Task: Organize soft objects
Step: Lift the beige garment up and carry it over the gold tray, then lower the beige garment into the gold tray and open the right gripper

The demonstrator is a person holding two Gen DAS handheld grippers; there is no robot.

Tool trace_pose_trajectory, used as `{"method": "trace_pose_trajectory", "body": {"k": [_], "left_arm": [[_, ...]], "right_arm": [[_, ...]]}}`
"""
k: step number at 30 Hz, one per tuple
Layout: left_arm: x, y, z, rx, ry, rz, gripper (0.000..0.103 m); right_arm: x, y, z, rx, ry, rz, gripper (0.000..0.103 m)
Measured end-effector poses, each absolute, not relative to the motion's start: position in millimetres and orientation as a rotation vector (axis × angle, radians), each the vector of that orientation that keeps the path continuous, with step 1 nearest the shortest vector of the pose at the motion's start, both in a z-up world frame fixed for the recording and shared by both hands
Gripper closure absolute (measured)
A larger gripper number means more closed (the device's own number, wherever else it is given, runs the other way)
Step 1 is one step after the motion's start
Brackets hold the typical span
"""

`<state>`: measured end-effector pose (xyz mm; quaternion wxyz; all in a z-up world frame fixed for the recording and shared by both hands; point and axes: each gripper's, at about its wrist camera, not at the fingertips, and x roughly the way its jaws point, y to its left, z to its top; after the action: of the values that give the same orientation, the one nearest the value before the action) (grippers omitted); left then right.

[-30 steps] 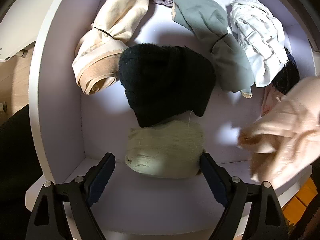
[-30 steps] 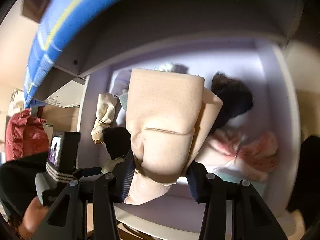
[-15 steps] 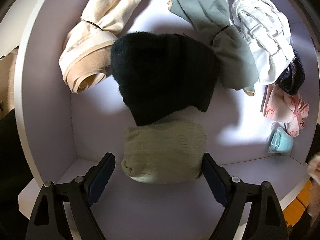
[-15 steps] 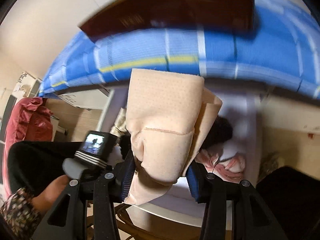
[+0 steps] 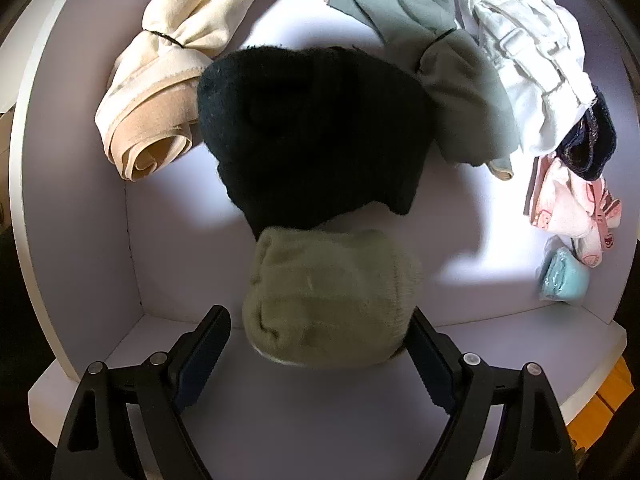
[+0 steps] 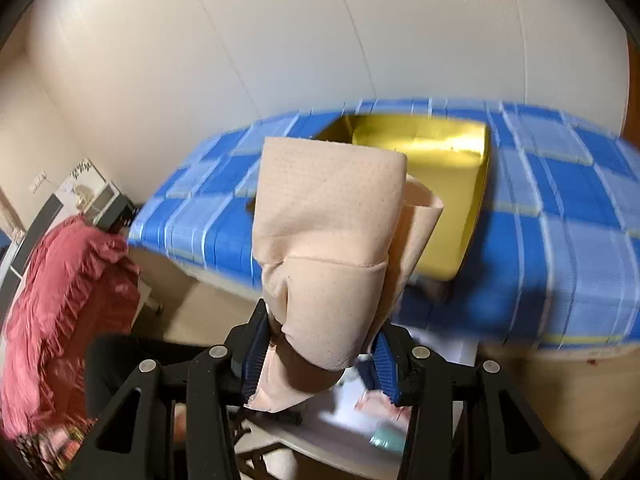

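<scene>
In the left wrist view a white drawer (image 5: 80, 200) holds rolled soft items. An olive green knit roll (image 5: 332, 300) lies between the fingers of my left gripper (image 5: 318, 312), which stands open; the right pad is close against the roll and the left pad is apart from it. A black knit piece (image 5: 312, 132) lies just beyond it. In the right wrist view my right gripper (image 6: 320, 328) is shut on a folded beige garment (image 6: 328, 240), held up in the air in front of a gold box (image 6: 440, 168).
Also in the drawer are a cream bundle (image 5: 180, 60), a grey-green bundle (image 5: 460, 92), a white garment (image 5: 528, 64), a navy piece (image 5: 592, 140), pink socks (image 5: 572, 208) and a pale blue item (image 5: 564, 276). The gold box sits on a blue checked cloth (image 6: 560, 208). A red cloth (image 6: 60, 320) hangs left.
My right gripper has risen out of the drawer with the beige garment, up to the blue checked surface. My left gripper has sunk closer to the olive roll.
</scene>
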<state>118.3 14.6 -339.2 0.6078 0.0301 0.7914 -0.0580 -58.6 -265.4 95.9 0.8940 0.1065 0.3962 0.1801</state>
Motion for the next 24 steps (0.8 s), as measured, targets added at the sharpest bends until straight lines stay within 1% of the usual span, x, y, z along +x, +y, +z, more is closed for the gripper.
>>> {"method": "trace_pose_trajectory", "body": {"k": [1, 5, 10, 16, 24], "left_arm": [[118, 20, -333, 0.07, 1.829, -0.135, 0.015], [120, 20, -339, 0.067, 1.832, -0.135, 0.015], [116, 20, -335, 0.066, 1.832, -0.136, 0.015], [113, 19, -335, 0.076, 1.834, -0.141, 0.015], [113, 21, -340, 0.061, 1.835, -0.141, 0.015]], "right_arm": [[-51, -270, 106, 0.21, 0.81, 0.358, 0.055], [-18, -286, 127, 0.151, 0.801, 0.288, 0.055], [36, -307, 137, 0.132, 0.832, 0.205, 0.055], [90, -315, 122, 0.08, 0.926, 0.142, 0.055], [128, -318, 95, 0.012, 1.022, 0.086, 0.055]]}}
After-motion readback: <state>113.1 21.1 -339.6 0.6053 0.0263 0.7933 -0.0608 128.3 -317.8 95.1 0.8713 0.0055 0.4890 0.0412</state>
